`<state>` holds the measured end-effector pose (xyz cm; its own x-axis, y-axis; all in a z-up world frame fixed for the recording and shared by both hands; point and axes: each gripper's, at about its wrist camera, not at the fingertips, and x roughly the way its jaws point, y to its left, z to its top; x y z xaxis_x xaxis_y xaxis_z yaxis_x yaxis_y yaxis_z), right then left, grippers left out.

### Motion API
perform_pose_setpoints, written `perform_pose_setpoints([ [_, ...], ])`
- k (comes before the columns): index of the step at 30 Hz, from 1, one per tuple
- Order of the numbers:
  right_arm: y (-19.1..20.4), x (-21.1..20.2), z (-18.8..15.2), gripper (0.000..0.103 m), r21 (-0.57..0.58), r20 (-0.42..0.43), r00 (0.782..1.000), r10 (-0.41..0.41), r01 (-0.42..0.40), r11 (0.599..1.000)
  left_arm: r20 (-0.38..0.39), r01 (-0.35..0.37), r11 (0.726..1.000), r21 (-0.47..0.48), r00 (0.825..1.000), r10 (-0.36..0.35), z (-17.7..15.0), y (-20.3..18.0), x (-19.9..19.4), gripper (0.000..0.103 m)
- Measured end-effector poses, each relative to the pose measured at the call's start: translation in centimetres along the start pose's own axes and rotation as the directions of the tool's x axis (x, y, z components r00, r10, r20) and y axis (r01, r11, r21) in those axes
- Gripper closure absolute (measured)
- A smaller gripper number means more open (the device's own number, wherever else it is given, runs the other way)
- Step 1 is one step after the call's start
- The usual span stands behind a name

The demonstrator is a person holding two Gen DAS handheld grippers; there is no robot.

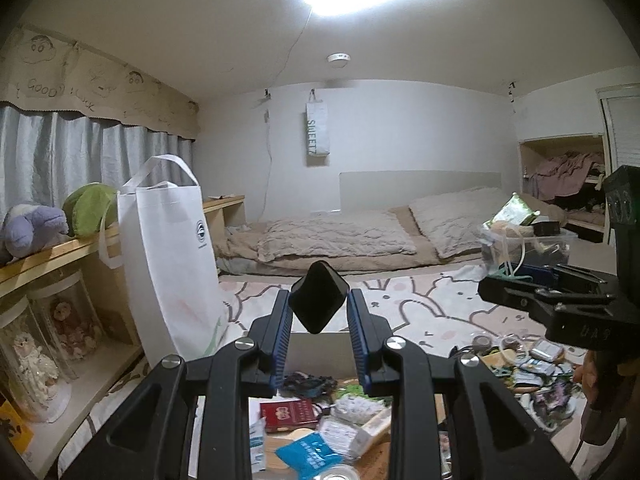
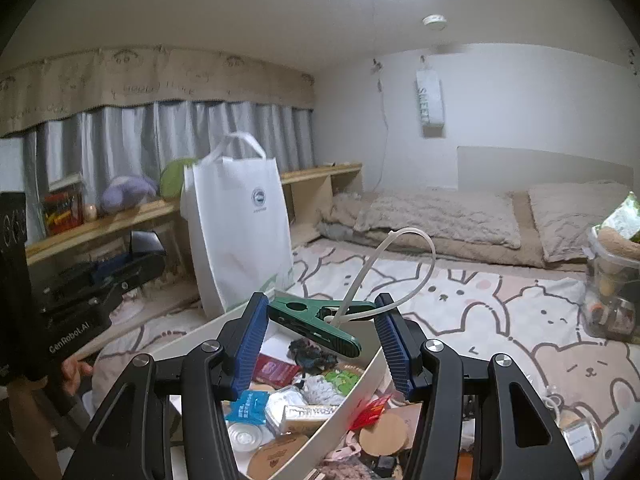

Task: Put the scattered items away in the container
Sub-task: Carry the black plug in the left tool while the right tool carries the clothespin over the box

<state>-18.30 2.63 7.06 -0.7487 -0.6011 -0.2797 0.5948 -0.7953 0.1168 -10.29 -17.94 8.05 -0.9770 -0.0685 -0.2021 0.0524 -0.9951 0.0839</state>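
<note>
In the left wrist view my left gripper is shut on a small black box, held corner-up above the white container. Several packets, a red booklet and a blue sachet lie inside the container. In the right wrist view my right gripper is shut on a green clip with a white loop on it. The clip hangs over the container's rim. Each gripper shows in the other's view: the right gripper at the right, the left gripper at the left.
Several scattered items lie on the bunny rug to the right of the container. A clear tub full of things stands further right. A white tote bag leans on the wooden shelf. The bed runs along the back wall.
</note>
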Motion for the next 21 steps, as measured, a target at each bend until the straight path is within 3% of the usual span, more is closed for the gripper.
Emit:
perform_pose_setpoints([
  [12, 1.5, 6.3, -1.0, 0.048, 0.027, -0.123, 0.990, 0.073, -0.070, 0.997, -0.096, -0.029, 0.999, -0.021, 0.995, 0.026, -2.5, 2.9, 4.1, 0.075],
  [21, 3.0, 11.2, -1.5, 0.048, 0.043, -0.221, 0.969, 0.107, -0.100, 0.994, -0.178, -0.029, 0.999, -0.029, 0.984, 0.023, -3.9, 3.9, 8.1, 0.075],
])
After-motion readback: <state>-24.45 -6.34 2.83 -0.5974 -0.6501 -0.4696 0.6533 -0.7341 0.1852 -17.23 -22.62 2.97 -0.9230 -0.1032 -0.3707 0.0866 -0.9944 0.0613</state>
